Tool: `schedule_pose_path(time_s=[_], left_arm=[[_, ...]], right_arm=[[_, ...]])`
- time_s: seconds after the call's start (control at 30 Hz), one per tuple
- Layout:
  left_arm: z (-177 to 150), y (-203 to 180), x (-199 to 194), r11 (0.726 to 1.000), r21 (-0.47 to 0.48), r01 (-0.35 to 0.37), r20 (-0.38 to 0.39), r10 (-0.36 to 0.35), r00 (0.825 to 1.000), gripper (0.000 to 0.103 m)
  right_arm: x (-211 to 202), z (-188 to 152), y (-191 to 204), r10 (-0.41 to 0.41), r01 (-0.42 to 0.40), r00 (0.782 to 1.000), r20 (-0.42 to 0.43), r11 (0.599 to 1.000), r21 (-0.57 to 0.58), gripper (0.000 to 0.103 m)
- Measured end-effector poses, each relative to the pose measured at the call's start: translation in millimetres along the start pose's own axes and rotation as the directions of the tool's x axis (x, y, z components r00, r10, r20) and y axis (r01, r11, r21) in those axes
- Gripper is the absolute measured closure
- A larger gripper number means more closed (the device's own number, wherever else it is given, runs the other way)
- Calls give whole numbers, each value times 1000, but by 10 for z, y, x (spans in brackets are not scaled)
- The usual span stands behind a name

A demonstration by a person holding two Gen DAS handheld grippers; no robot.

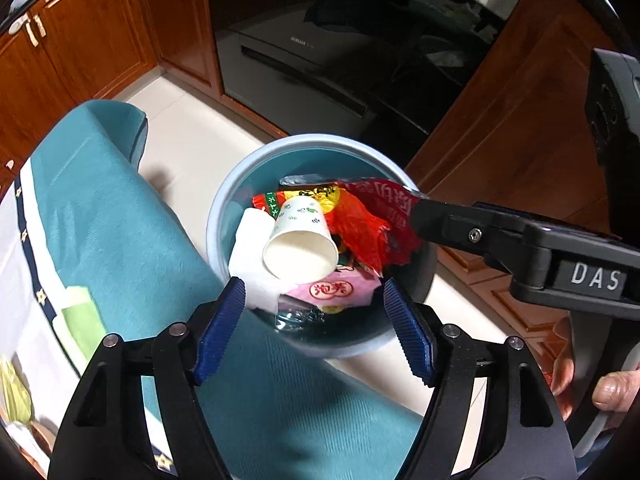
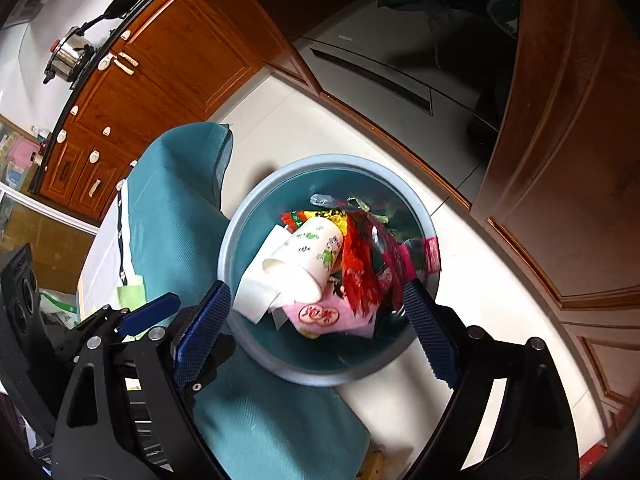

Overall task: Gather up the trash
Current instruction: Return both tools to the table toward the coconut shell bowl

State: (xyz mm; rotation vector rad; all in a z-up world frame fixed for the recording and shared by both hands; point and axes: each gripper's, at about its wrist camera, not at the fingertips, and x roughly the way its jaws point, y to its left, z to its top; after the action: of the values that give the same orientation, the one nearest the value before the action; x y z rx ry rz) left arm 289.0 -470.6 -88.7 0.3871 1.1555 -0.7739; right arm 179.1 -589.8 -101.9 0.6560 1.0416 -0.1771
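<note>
The bottom of the blue trash bin [image 1: 224,216] is hidden under the pile inside it, and its near rim is cut by the left gripper [image 1: 314,304] in the left wrist view and by the right gripper [image 2: 316,308] in the right wrist view. A dark shiny item below the pink packet [image 1: 336,292] is too shadowed to identify. In the left wrist view the red snack wrapper [image 1: 372,216] is partly covered by a black finger of the right gripper reaching in from the right; whether it touches the wrapper cannot be told. Both grippers stand spread wide with nothing between their blue pads.

The trash lies in the bin: a paper cup [image 1: 300,240] with green sprigs on its side on top, mouth toward the cameras, resting on a white tissue [image 1: 248,256], with the red wrapper beside it and the pink packet under it. A yellow and green wrapper [image 2: 316,215] peeks out behind the cup.

The bin stands on the pale floor [image 2: 472,292], just beside the table, which is draped in a teal cloth [image 1: 120,240]. Wooden cabinets [image 2: 168,60] and a dark appliance front [image 1: 320,60] line the far side. A steel pot [image 2: 70,54] sits on the counter at upper left. Part of a hand [image 1: 576,380] shows at the right edge of the left wrist view.
</note>
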Motion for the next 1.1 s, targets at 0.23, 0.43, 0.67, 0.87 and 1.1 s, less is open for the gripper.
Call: schedule_pose_path(time_s=[0.23, 0.43, 0.67, 0.87, 1.1], left_arm=[[-272, 104, -446, 999, -28, 19, 65, -17, 998, 24], [-611, 346, -814, 998, -62, 7, 113, 0, 994, 18], [-1062, 769, -1212, 991, -134, -22, 166, 45, 985, 10], [-1475, 1242, -1513, 978, -206, -40, 198, 81, 977, 8], [-2027, 1865, -1770, 950, -297, -98, 227, 170, 959, 7]], right_arm=[[-277, -216, 283, -2, 3, 1000, 24, 999, -46, 18], [-391, -482, 711, 4, -2, 1000, 13, 993, -119, 16], [-410, -811, 1268, 13, -16, 1000, -14, 978, -210, 15], [-336, -1059, 1714, 9, -23, 999, -53, 961, -277, 15], [-188, -1294, 2174, 0, -35, 995, -102, 937, -349, 15]])
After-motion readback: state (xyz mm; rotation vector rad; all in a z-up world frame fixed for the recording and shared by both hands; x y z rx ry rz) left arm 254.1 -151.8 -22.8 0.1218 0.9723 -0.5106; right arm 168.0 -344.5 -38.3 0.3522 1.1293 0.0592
